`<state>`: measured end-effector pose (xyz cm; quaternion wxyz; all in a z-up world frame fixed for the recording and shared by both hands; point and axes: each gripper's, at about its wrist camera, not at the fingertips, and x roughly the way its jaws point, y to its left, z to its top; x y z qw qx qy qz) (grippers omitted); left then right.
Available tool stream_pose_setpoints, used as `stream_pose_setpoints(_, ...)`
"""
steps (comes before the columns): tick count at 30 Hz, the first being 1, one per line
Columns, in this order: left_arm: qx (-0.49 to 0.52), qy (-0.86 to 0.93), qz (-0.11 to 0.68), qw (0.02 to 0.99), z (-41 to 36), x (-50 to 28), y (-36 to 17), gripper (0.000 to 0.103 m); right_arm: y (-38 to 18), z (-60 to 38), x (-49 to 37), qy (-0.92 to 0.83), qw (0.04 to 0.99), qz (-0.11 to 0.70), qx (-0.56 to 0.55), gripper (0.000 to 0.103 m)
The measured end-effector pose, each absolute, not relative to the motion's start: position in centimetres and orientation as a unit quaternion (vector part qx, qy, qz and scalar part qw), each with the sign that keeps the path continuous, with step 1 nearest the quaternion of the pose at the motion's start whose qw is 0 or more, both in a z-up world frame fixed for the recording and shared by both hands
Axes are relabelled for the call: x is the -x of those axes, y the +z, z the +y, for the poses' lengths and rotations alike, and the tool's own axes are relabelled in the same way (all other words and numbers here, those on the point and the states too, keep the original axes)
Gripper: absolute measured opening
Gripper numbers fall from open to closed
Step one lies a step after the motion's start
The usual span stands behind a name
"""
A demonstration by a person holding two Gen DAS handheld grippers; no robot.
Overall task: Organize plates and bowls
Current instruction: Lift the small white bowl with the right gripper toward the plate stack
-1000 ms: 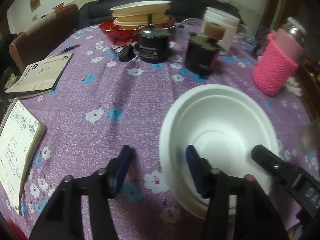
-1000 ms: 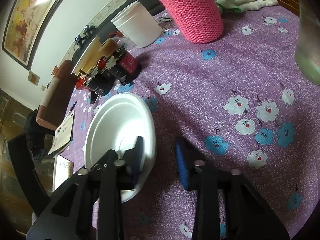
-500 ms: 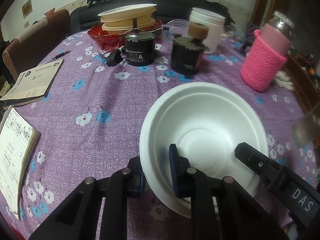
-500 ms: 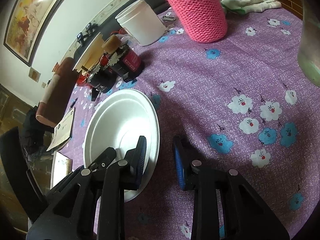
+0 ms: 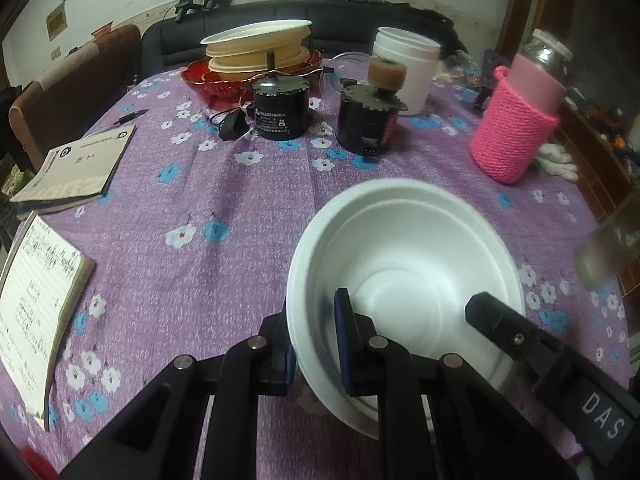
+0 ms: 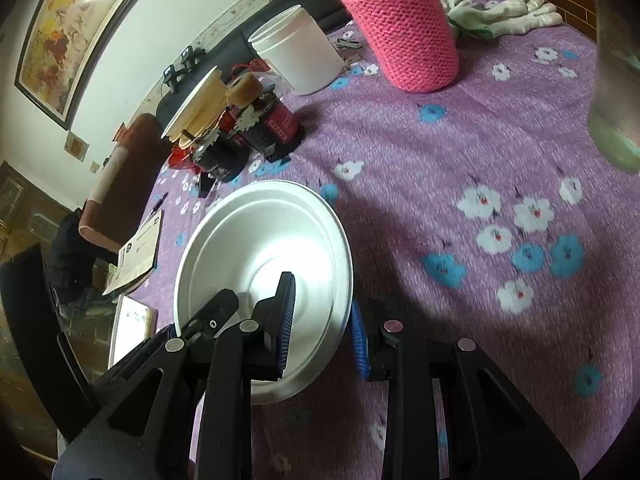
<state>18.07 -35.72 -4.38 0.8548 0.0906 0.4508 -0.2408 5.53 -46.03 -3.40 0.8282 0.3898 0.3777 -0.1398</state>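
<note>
A white foam bowl (image 5: 400, 260) sits near the front of the purple flowered tablecloth (image 5: 224, 200). My left gripper (image 5: 316, 332) is closing on its near-left rim, one pad inside and one outside, pinching it. My right gripper (image 6: 324, 312) is shut on the bowl (image 6: 260, 240) at its right rim, and its finger (image 5: 500, 328) shows inside the bowl in the left wrist view. At the far side a red bowl (image 5: 200, 80) carries beige plates (image 5: 260, 54) topped by a white plate (image 5: 256, 32).
Two black motors (image 5: 280, 114) (image 5: 368, 124) stand mid-table in front of a white tub (image 5: 404, 64). A pink knitted bottle (image 5: 516, 136), white gloves (image 5: 556, 160) and a glass (image 5: 612, 248) are at the right. Notebooks (image 5: 76, 168) (image 5: 36, 292) lie on the left.
My left gripper's jaws have come together from wide open and now pinch the bowl's rim. The right gripper keeps its hold on the other side.
</note>
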Motion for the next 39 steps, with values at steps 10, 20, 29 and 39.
stream_pose_setpoints(10, -0.075, -0.240, 0.440, 0.862, -32.2, -14.5, -2.9, 0.015, -1.1, -43.0, -1.1, -0.118, 0.835, 0.363, -0.396, 0.026)
stream_pose_setpoints(20, -0.074, -0.238, 0.411, 0.877, -28.1, -9.8, -0.4, 0.015, 1.2, -38.9, 3.5, -0.095, 0.847, 0.348, -0.390, 0.026)
stream_pose_setpoints(29, -0.062, -0.216, 0.365, 0.904, -23.0, -6.9, 3.2, 0.015, 5.1, -34.0, 5.4, -0.058, 0.870, 0.326, -0.364, 0.026)
stream_pose_setpoints(39, -0.033, -0.181, 0.318, 0.930, -16.0, -4.3, 6.7, 0.015, 9.0, -27.0, 5.9, -0.009, 0.893, 0.309, -0.327, 0.027)
